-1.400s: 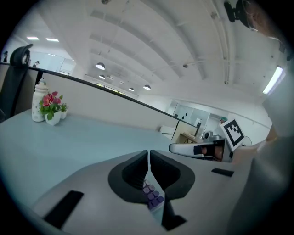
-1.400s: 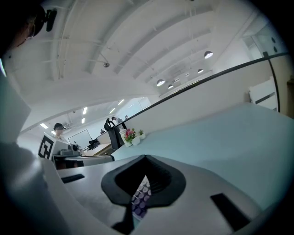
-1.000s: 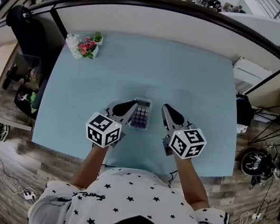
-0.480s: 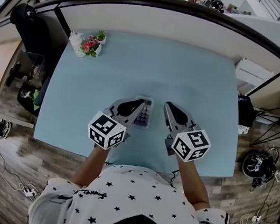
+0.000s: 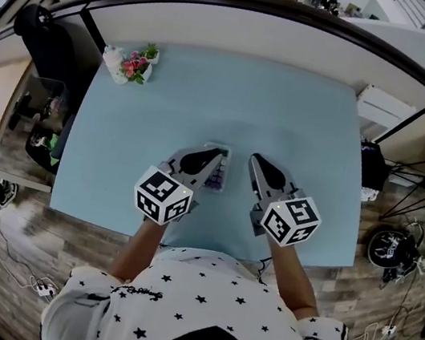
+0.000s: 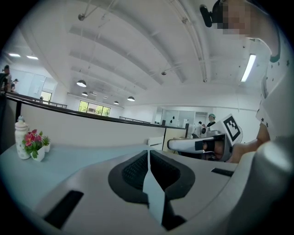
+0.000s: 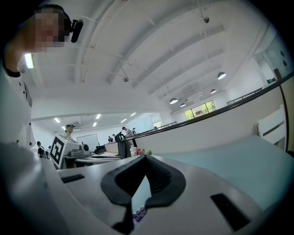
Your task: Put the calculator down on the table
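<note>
A small calculator (image 5: 218, 173) with purple keys lies flat on the light blue table (image 5: 302, 124), near its front edge. In the head view my left gripper (image 5: 216, 156) hangs above it and hides its left part, jaws shut with nothing between them. My right gripper (image 5: 255, 161) hovers just right of the calculator, also shut and empty. The left gripper view shows its pads (image 6: 148, 153) pressed together over the table. In the right gripper view the jaws (image 7: 144, 158) are closed, and a few purple keys (image 7: 139, 214) peek out below them.
A small pot of pink flowers (image 5: 139, 65) and a white bottle (image 5: 112, 64) stand at the table's far left corner. A white partition (image 5: 244, 36) runs behind the table. A black chair (image 5: 43, 46) stands at the left, a white cabinet (image 5: 382, 109) at the right.
Both grippers have risen slightly. The left one has drifted right and now covers more of the calculator. The calculator has not moved.
</note>
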A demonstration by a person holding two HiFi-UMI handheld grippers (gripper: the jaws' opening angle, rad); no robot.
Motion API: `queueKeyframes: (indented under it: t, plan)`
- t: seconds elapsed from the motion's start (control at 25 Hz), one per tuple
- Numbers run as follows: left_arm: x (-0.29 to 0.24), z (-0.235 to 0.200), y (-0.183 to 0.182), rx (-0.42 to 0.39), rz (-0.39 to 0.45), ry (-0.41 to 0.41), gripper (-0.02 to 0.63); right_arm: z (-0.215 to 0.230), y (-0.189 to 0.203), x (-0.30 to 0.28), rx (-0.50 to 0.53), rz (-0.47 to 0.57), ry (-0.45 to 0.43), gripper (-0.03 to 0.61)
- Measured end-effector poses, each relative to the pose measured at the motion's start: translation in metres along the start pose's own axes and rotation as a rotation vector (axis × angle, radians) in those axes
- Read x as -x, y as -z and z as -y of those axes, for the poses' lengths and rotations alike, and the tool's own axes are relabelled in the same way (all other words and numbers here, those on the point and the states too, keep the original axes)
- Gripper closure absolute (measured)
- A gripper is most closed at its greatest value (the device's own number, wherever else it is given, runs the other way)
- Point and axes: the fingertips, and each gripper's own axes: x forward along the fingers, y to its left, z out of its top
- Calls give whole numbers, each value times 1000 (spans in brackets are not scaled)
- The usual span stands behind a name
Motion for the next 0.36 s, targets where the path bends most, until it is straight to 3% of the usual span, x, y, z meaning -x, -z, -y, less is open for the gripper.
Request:
queueKeyframes:
  t: [0.36]
  plan:
    - [-3,1,-2,0,1,3,575,2,1,3,-5,1,4,583]
